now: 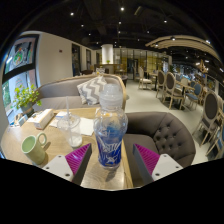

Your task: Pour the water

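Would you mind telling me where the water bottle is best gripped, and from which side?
Grip the water bottle at its labelled middle, side-on. It stands upright, cap on, between the hand-held gripper fingers, which already flank that straight section. The neck looks too narrow to hold well.

Light wooden table point(20, 146) carries a green mug point(35, 148), a clear glass point(72, 131) and papers point(44, 118).

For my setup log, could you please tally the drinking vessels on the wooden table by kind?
Clear plastic water bottle with blue label, between the claw fingers: 1
Pale green ceramic mug: 1
Clear glass cup: 1
Total: 3
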Demonstrator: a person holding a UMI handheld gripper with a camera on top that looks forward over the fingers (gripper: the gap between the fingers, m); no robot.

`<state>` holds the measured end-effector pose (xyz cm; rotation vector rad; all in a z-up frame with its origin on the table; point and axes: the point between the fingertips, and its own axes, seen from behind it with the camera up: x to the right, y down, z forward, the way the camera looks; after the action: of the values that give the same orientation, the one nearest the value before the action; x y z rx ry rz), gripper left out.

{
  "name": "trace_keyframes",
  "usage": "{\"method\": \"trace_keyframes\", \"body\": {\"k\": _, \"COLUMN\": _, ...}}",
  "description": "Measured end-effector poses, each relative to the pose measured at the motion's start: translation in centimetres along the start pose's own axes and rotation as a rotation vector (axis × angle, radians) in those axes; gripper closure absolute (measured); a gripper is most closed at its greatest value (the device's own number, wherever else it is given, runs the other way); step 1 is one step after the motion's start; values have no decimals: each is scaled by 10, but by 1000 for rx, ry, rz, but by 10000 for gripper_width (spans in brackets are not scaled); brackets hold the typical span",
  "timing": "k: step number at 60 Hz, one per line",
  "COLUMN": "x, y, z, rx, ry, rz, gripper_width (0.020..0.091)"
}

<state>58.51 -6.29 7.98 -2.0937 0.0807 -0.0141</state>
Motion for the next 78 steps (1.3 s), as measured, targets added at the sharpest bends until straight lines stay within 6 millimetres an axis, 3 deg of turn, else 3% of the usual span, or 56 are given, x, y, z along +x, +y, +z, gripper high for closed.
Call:
{"method": "trace_keyframes", "body": {"k": 6, "x": -4, "y": 0, "z": 32, "rx": 9, "ry": -19, "rz": 6, "gripper_width": 306}}
{"method": "trace_keyframes", "body": {"k": 14, "x": -8, "y": -1, "z": 54, "rx": 21, "ry": -32, "rz": 18, "gripper_width": 526}}
{"method": "trace_keyframes", "body": {"k": 17, "x": -10, "y": -3, "z": 56, "rx": 28, "ry": -32, "rz": 22, "gripper_width": 614}}
{"method": "trace_keyframes", "body": {"k": 30, "x": -8, "y": -4, "z": 56, "rx": 42, "ry": -34, "rz": 0, "gripper_width": 734}}
{"method": "trace_keyframes", "body": {"k": 46, "x": -13, "y": -21, "z": 50, "rx": 37, "ry": 45, "rz": -79, "gripper_width": 771}}
{"method": "trace_keyframes", "body": {"k": 53, "x": -14, "y": -47, "z": 35, "rx": 68, "ry": 120, "rz": -154, "gripper_width": 774}}
{"method": "trace_keyframes", "body": {"k": 61, "x": -18, "y": -83, "z": 7, "rx": 96, "ry": 261, "rz": -364, "gripper_width": 771}}
{"method": "trace_keyframes", "body": {"k": 67, "x": -36, "y": -110, "z": -19, "rx": 109, "ry": 384, "rz": -597, "gripper_width": 772}}
{"method": "trace_keyframes", "body": {"k": 73, "x": -78, "y": -126, "z": -29, "rx": 102, "ry": 478, "rz": -875, "gripper_width": 772}}
{"method": "trace_keyframes", "body": {"k": 78, "x": -108, "y": -127, "z": -37, "rx": 82, "ry": 536, "rz": -1113, "gripper_width": 775}}
